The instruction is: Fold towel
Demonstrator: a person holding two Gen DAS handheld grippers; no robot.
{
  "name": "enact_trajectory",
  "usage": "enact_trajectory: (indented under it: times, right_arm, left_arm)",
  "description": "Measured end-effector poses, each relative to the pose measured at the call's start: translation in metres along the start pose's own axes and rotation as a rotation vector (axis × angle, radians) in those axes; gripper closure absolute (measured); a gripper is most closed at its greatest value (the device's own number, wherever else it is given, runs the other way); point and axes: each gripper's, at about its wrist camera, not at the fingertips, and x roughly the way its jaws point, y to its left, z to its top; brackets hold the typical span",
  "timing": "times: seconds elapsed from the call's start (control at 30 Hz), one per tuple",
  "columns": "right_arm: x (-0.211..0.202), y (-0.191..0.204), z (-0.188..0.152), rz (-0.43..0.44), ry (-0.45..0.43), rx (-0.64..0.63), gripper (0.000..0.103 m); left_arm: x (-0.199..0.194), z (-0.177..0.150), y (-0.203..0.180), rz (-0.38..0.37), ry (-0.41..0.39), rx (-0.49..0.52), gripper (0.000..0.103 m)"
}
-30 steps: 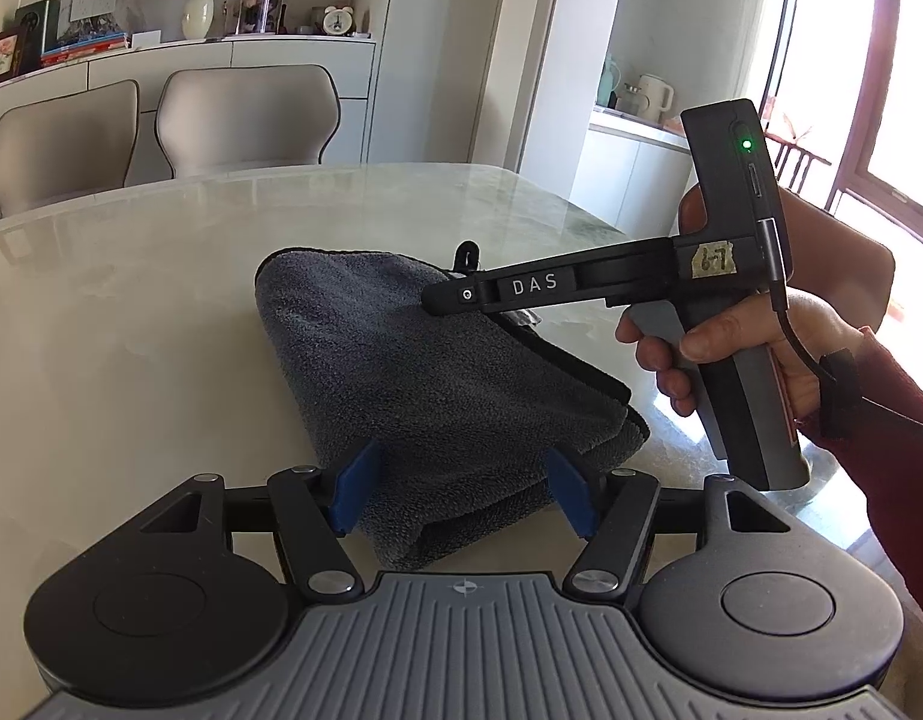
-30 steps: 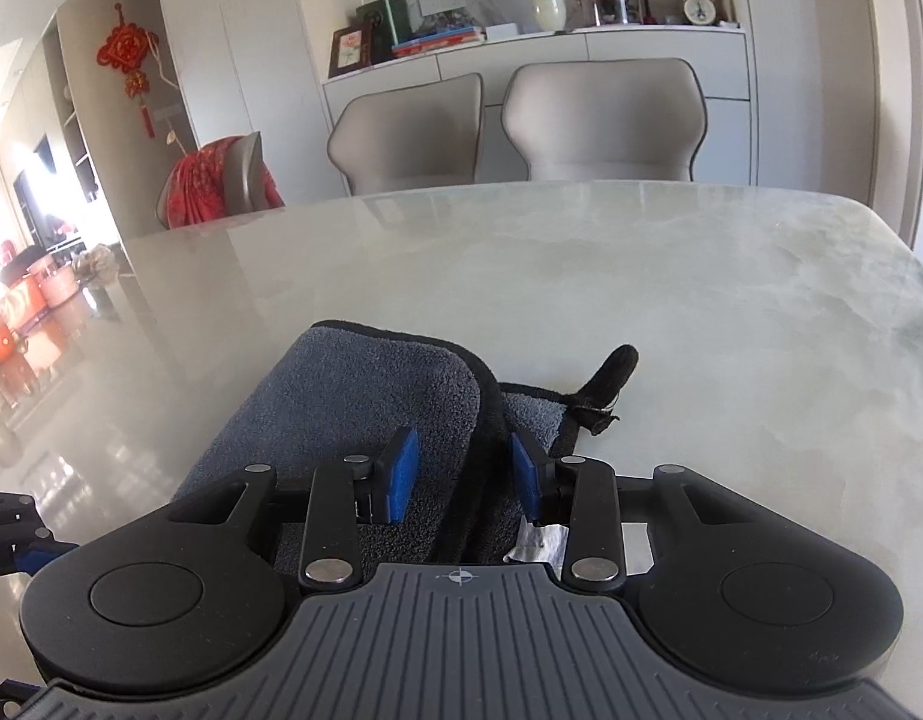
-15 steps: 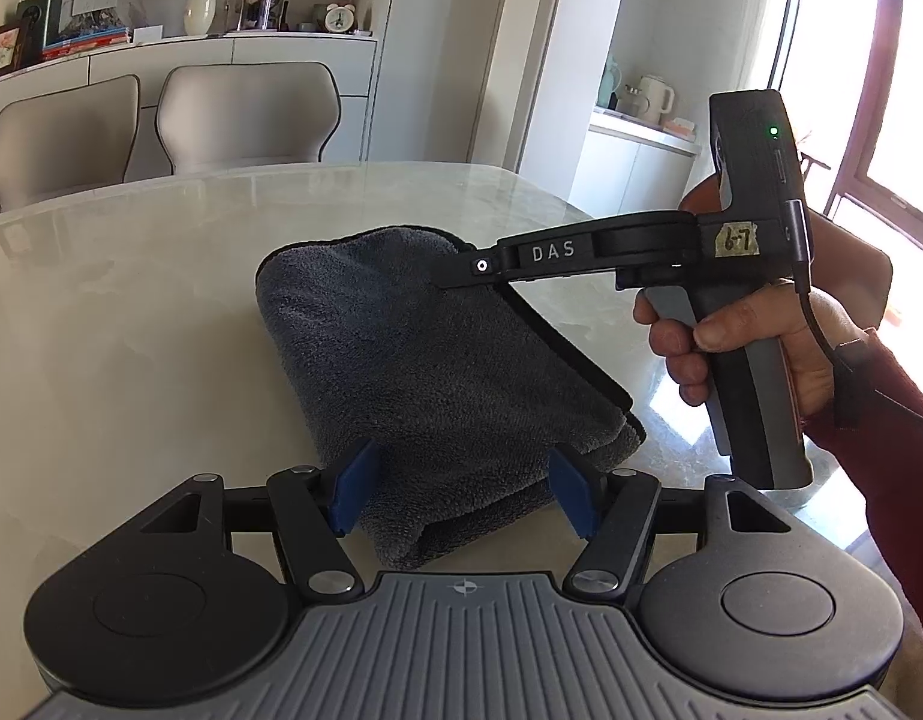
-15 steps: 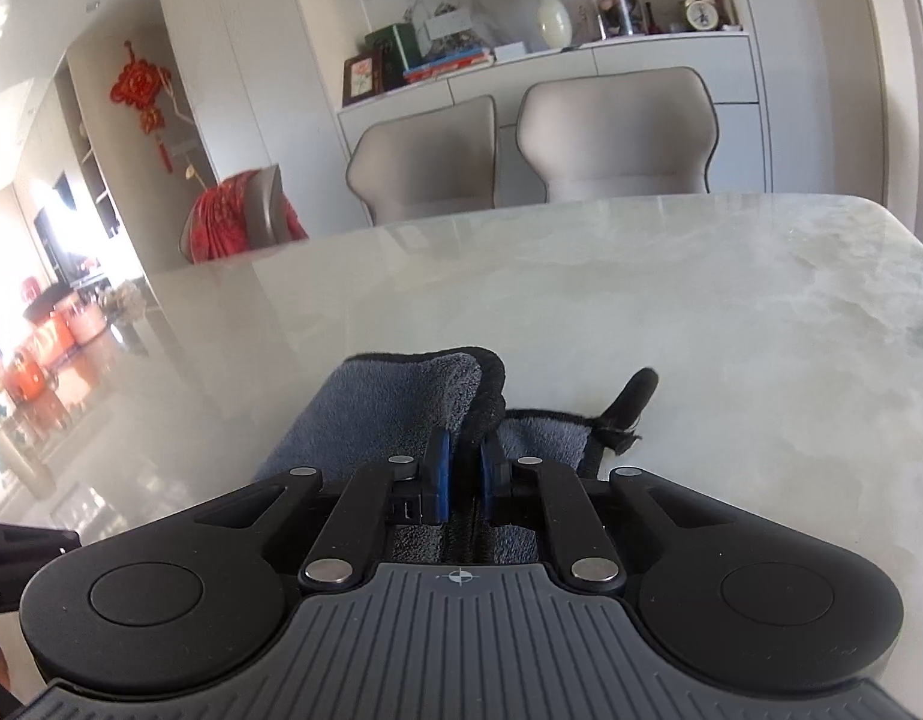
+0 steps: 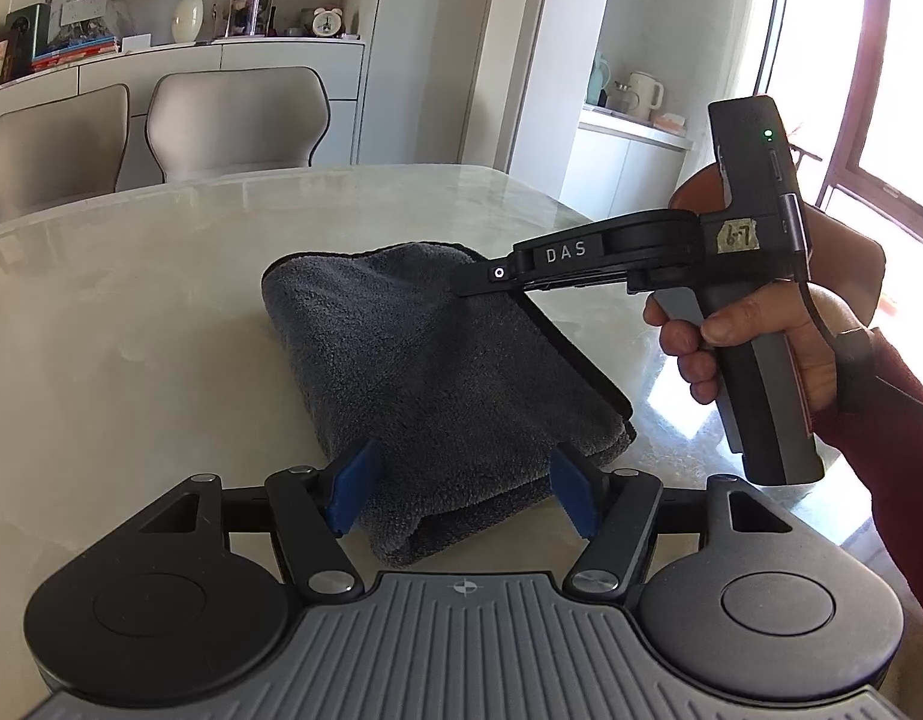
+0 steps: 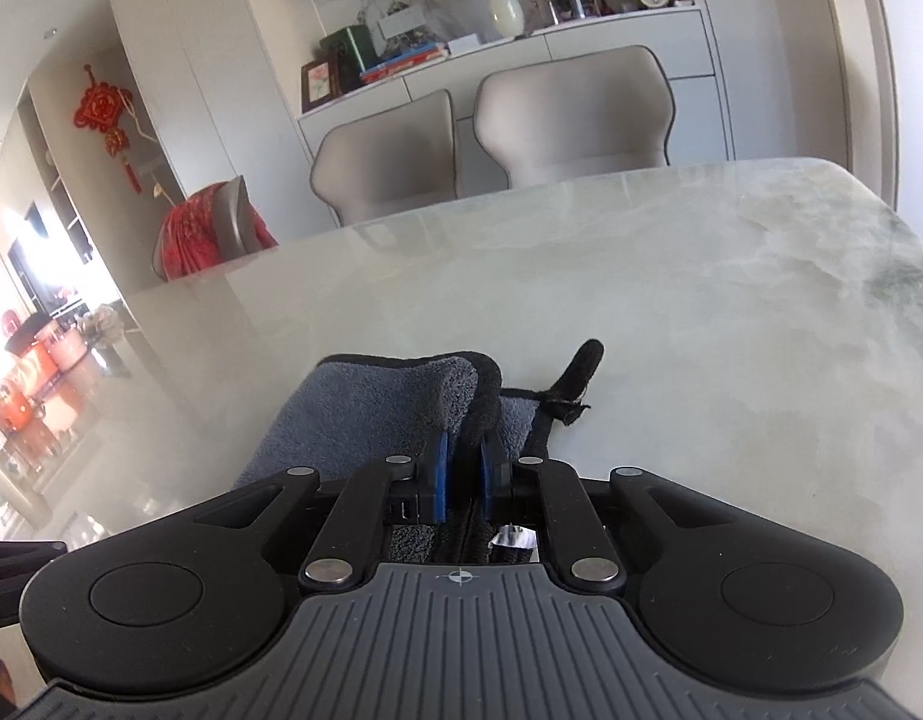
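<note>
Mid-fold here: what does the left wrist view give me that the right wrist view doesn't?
Only the left wrist view shows the whole folded grey towel, the left gripper open astride its near end, and the right hand on its handle.

Only the right wrist view shows the right gripper shut on the towel's black-trimmed corner, with the hanging loop lying on the table.

Both show the towel, the marble table and two beige chairs.

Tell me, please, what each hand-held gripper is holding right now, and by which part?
The right hand-held gripper is shut on the grey towel, pinching its black-trimmed edge at the far end. The left hand-held gripper is open, straddling the near end, gripping nothing.
</note>
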Motion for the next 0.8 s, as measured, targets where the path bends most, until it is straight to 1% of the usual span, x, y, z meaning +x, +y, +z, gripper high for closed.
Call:
enact_trajectory:
  times: [0.07,0.17,0.2,0.3,0.33,0.4,0.5,0.57,0.67,0.73,0.77,0.8]
  right_arm:
    - [-0.001,-0.001,0.0,-0.003,0.009,-0.004,0.091]
    - [0.004,-0.001,-0.003,-0.026,0.031,-0.017,0.081]
    - [0.003,-0.001,-0.004,-0.025,0.023,-0.017,0.08]
    - [-0.018,0.002,-0.006,-0.011,-0.016,-0.013,0.077]
    - [-0.025,0.004,-0.009,-0.006,-0.011,-0.023,0.076]
    - [-0.037,0.011,-0.018,-0.007,0.028,-0.049,0.074]
    - [-0.052,0.021,-0.037,-0.022,0.082,-0.112,0.074]
    - [-0.059,0.024,-0.046,-0.028,0.084,-0.123,0.074]
    - [-0.068,0.025,-0.056,0.012,0.075,-0.092,0.074]
    - [-0.071,0.029,-0.06,0.032,0.073,-0.1,0.074]
    - [-0.071,0.03,-0.061,0.03,0.074,-0.11,0.076]
    - [-0.071,0.031,-0.062,0.024,0.069,-0.117,0.082]
  left_arm:
    - [0.0,0.0,-0.001,0.003,0.0,0.009,0.034]
    - [0.0,-0.001,-0.004,0.004,0.002,0.028,0.032]
    - [0.0,-0.001,-0.004,0.002,0.002,0.03,0.032]
    - [0.0,0.002,-0.003,-0.005,0.003,0.026,0.032]
    - [0.0,0.004,-0.001,-0.008,0.004,0.02,0.032]
    - [-0.002,0.005,0.001,-0.009,0.002,0.018,0.032]
    - [-0.005,0.004,-0.001,-0.004,-0.001,0.019,0.032]
    - [-0.006,0.003,-0.003,0.005,0.001,0.022,0.032]
    - [-0.006,0.001,-0.007,0.039,0.013,0.04,0.031]
    - [-0.006,0.0,-0.009,0.053,0.018,0.05,0.031]
    - [-0.006,0.0,-0.01,0.057,0.02,0.051,0.031]
    - [-0.006,0.0,-0.011,0.062,0.023,0.053,0.032]
